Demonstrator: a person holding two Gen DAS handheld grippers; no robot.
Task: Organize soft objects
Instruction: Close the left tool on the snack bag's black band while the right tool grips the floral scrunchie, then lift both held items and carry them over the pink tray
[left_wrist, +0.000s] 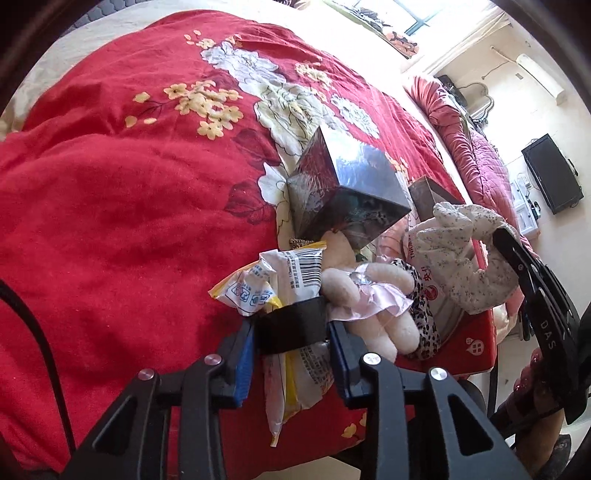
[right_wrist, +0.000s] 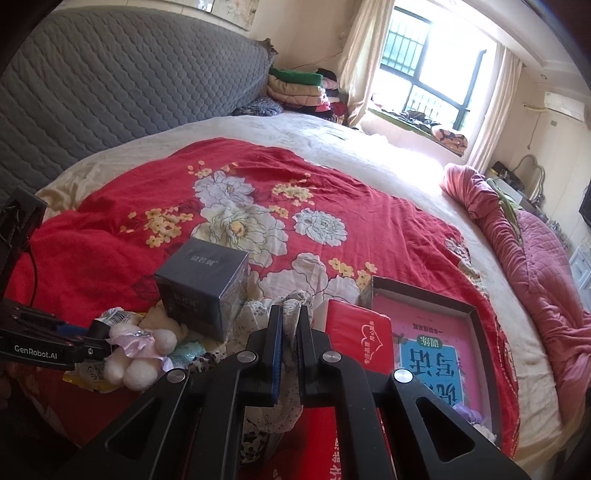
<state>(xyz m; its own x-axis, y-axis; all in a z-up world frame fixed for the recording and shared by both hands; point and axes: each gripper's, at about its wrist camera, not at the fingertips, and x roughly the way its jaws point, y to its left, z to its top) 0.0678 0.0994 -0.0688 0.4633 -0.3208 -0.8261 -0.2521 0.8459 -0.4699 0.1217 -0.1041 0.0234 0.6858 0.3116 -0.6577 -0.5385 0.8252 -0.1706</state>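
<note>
My left gripper (left_wrist: 291, 326) is shut on a small black block (left_wrist: 295, 314), low on the red flowered quilt (left_wrist: 129, 221). Just right of it lies a cream plush toy (left_wrist: 369, 295) in a pink dress. A white and yellow snack packet (left_wrist: 266, 280) lies under the fingers. My right gripper (right_wrist: 290, 312) is shut on a fold of white speckled cloth (right_wrist: 293, 317), which hangs lifted beside the plush toy (right_wrist: 136, 350). In the left wrist view the same cloth (left_wrist: 461, 258) hangs from the right gripper (left_wrist: 496, 236) at the right.
A dark glossy box (right_wrist: 203, 288) stands behind the pile. A red tissue pack (right_wrist: 358, 339) and an open box with a pink book (right_wrist: 436, 332) sit to the right. A leopard-print cloth (left_wrist: 424, 325) lies by the toy. A pink blanket (right_wrist: 517, 258) is bunched along the bed's right edge.
</note>
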